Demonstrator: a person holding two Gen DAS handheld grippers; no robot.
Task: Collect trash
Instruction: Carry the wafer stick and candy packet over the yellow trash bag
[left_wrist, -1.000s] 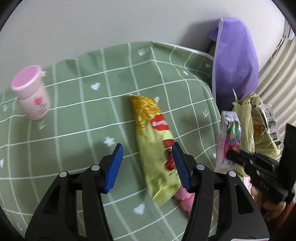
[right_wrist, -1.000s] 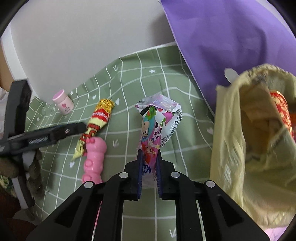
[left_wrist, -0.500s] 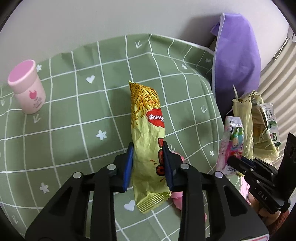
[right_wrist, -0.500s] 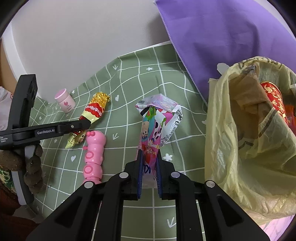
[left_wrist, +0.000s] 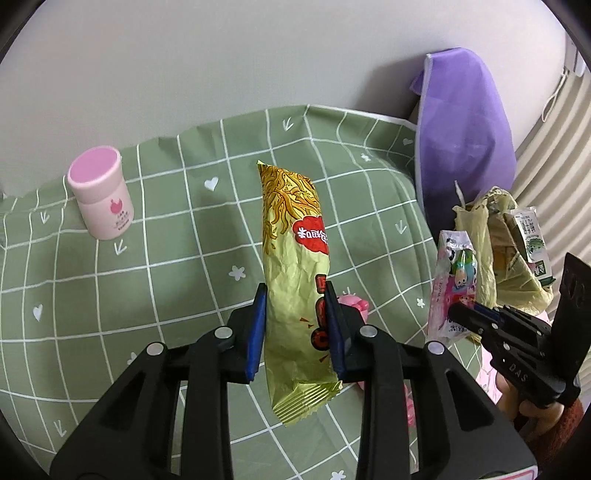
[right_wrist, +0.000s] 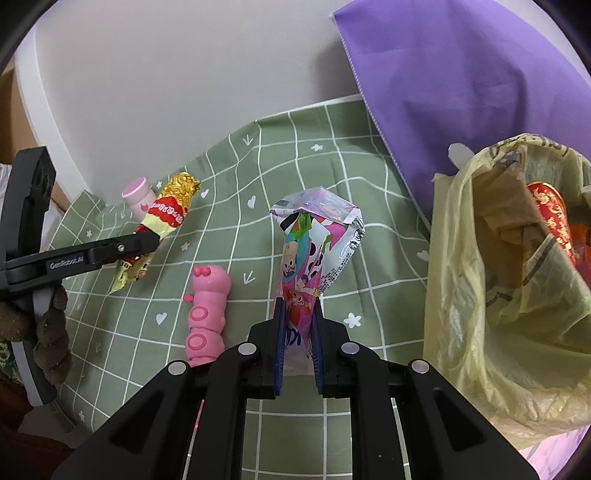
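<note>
Left wrist view, left to right: I count one pink jar (left_wrist: 100, 196), one yellow wrapper (left_wrist: 295, 280) pinched in my left gripper (left_wrist: 295, 328) above the cloth (left_wrist: 177, 258). Right gripper (right_wrist: 298, 332) is clamped on one pink wrapper (right_wrist: 314, 251), one trash bag (right_wrist: 491, 295) beside it.

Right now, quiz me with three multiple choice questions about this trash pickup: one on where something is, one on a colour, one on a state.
1. Where is the pink caterpillar toy?
A. in the trash bag
B. on the green cloth
C. in a gripper

2. What colour is the small jar's lid?
A. pink
B. blue
C. black

3. What is the left gripper doing?
A. standing open, holding nothing
B. clamping the jar
C. clamping the yellow snack wrapper

Answers: B, it lies on the checked cloth between the grippers; A, its top is pink; C, both blue pads press the wrapper's sides.
</note>
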